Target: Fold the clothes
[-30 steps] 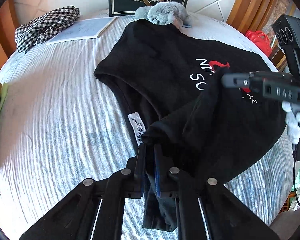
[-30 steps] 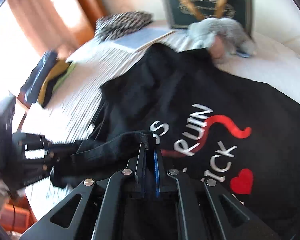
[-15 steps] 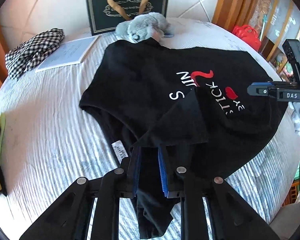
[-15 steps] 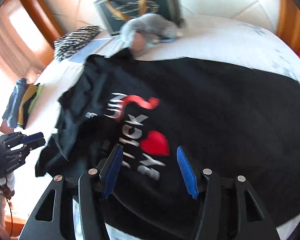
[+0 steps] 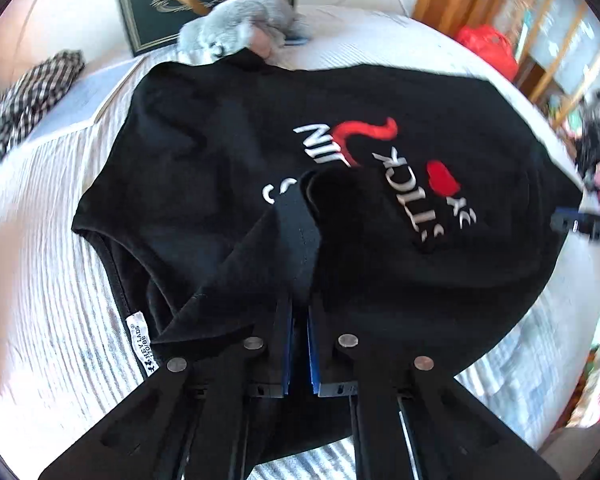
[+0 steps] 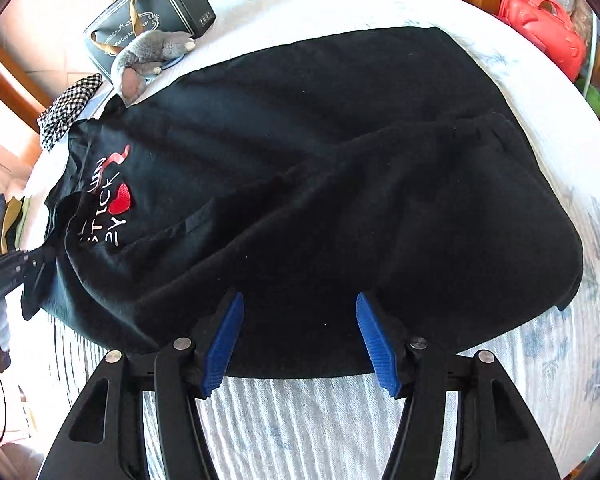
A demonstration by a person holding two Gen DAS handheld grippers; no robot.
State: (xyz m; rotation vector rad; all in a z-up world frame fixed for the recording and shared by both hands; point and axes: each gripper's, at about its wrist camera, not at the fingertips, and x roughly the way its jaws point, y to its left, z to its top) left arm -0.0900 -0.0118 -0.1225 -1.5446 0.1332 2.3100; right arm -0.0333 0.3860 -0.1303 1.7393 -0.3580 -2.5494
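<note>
One tong, the right (image 6: pixel 300 336), just let go and gapes wide over the shirt (image 6: pixel 340 160); left tongs (image 5: pixel 299 320) still pinch the sleeve (image 5: pixel 296 232), folded inward.

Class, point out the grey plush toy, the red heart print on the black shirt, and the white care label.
grey plush toy (image 6: pixel 150 54), right wrist view, on its body.
red heart print (image 5: pixel 442 178), left wrist view, centre of the heart.
white care label (image 5: pixel 143 342), left wrist view, middle of the tag.

print (image 5: pixel 364 184): partly hidden under folded sleeve (image 5: pixel 300 216) | right hand-held gripper (image 5: pixel 588 229): blurred, cut by edge
</note>
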